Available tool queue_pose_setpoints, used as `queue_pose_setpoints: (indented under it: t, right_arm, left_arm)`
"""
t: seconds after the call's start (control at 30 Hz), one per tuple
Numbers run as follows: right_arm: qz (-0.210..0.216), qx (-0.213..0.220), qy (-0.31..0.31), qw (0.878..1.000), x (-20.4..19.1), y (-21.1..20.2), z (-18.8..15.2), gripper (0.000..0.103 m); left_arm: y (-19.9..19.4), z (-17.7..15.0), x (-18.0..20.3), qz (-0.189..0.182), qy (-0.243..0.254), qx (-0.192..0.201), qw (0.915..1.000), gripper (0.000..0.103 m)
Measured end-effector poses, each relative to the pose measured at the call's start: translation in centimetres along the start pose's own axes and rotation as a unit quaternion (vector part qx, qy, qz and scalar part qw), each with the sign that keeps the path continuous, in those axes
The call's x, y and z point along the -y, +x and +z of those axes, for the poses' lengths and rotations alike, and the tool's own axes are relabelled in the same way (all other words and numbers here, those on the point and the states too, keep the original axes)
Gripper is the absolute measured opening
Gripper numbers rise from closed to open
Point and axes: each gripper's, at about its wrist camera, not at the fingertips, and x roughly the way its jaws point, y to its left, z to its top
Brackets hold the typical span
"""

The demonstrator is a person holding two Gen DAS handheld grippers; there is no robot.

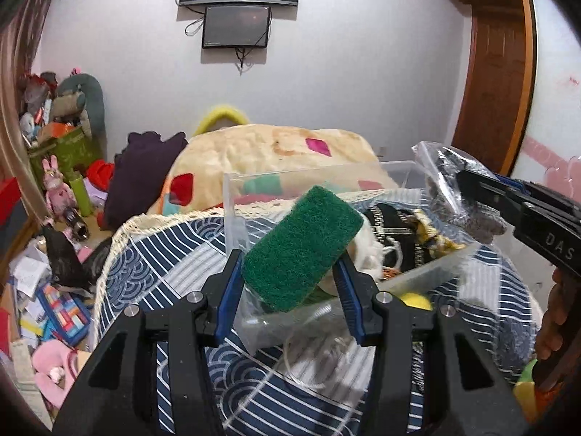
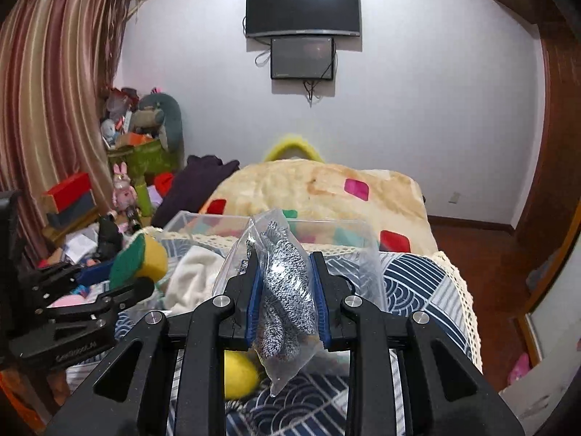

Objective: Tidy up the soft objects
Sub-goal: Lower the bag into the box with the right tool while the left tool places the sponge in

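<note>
My left gripper [image 1: 288, 270] is shut on a green and yellow scouring sponge [image 1: 301, 247] and holds it above the near edge of a clear plastic box [image 1: 236, 196]. The sponge also shows in the right wrist view [image 2: 139, 259]. My right gripper [image 2: 287, 287] is shut on a clear bag with a grey knitted cloth [image 2: 287, 290] inside, held above the box [image 2: 348, 229]. In the left wrist view this bag [image 1: 446, 181] hangs at the right. The box holds a white cloth [image 2: 192, 276] and a black patterned item [image 1: 395, 232].
The box stands on a blue and white patterned cover [image 1: 174, 265] with a lace edge. A yellow ball [image 2: 238, 378] lies on it near the box. Behind is a cream blanket [image 2: 319, 189]. Toys and clutter [image 1: 54, 290] fill the floor at left.
</note>
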Motion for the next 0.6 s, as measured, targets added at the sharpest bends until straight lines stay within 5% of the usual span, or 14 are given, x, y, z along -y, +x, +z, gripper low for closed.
queue_pose_setpoints:
  t: [0.33,0.6]
  right_arm:
    - [0.025,-0.059,0.003,0.998,-0.5,4.1,-1.2,0.023]
    - [0.023,-0.075,-0.007,0.997,-0.9,3.9,-1.6,0.030]
  left_arm:
    - [1.5,0.0,-0.3,-0.004,-0.005,-0.011,0.9999,0.049]
    - [0.7,-0.5,0.5,-0.007,0.012,-0.012,0.9998,0.061]
